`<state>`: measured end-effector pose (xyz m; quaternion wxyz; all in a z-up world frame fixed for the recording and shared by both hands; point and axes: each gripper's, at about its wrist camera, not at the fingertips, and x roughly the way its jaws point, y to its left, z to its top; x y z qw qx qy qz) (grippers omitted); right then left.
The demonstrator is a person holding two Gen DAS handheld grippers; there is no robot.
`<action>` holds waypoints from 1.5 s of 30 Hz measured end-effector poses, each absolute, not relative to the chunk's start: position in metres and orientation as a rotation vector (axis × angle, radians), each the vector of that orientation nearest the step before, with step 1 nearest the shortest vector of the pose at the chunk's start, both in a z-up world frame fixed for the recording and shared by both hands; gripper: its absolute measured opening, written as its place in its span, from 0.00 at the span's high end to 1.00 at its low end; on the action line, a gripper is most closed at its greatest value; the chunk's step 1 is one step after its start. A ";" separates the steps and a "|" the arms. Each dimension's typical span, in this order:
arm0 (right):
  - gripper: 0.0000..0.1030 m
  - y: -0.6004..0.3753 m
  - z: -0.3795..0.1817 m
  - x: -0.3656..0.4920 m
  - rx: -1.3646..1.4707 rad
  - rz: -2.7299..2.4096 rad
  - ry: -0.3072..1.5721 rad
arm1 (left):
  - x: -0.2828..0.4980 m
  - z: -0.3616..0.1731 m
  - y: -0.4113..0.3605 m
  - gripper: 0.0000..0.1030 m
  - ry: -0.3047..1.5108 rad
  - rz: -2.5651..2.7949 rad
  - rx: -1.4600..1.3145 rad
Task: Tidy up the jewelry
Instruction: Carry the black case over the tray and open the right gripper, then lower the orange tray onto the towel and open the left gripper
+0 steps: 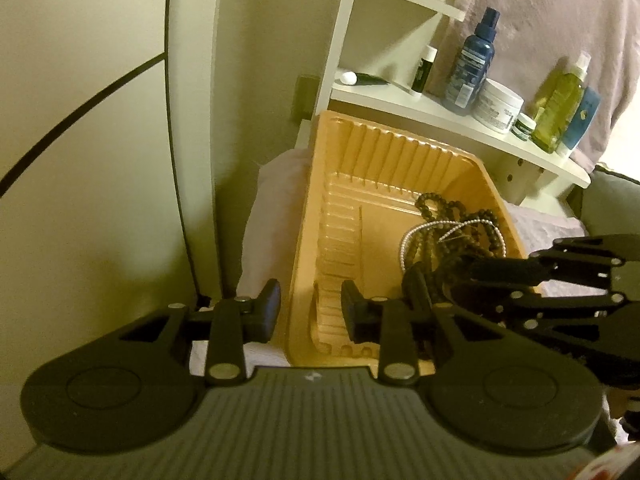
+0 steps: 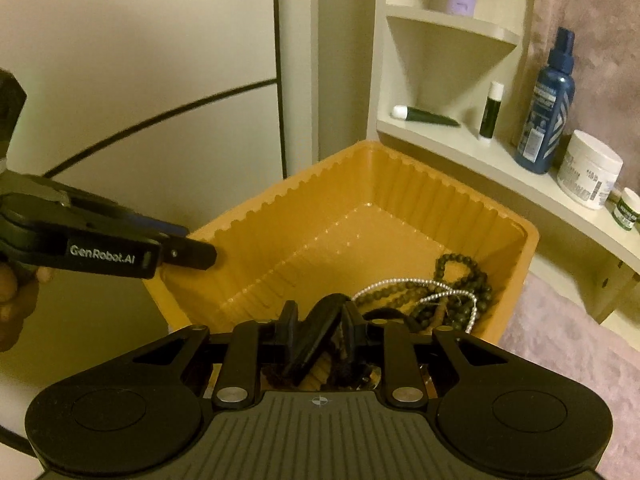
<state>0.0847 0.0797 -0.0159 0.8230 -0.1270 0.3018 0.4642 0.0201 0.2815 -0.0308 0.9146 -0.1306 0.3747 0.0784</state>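
Right hand-held gripper point(image 2: 316, 330) pinches dark strap; left hand-held gripper point(image 1: 310, 310), "GenRobot.AI", parted, empty.

tray point(image 2: 516, 248): 1 | bead necklaces point(image 2: 464, 280): cannot count | jars point(image 2: 590, 172): 2

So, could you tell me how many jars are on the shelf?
2: a large white jar beside the blue spray bottle, and a small green jar right of it; others may be hidden.
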 end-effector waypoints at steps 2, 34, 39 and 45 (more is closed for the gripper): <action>0.63 0.075 -0.011 0.084 -0.242 0.982 0.617 | 0.019 -0.029 0.281 0.68 0.770 0.165 -0.267; 0.19 -0.094 0.025 0.057 0.159 0.588 0.798 | -0.026 0.027 0.194 0.00 0.710 0.206 -0.159; 0.19 -0.106 0.028 0.038 0.105 0.562 0.805 | -0.035 0.029 0.178 0.00 0.737 0.206 -0.161; 0.19 -0.118 0.028 0.021 0.084 0.534 0.827 | -0.044 0.035 0.158 0.00 0.759 0.178 -0.142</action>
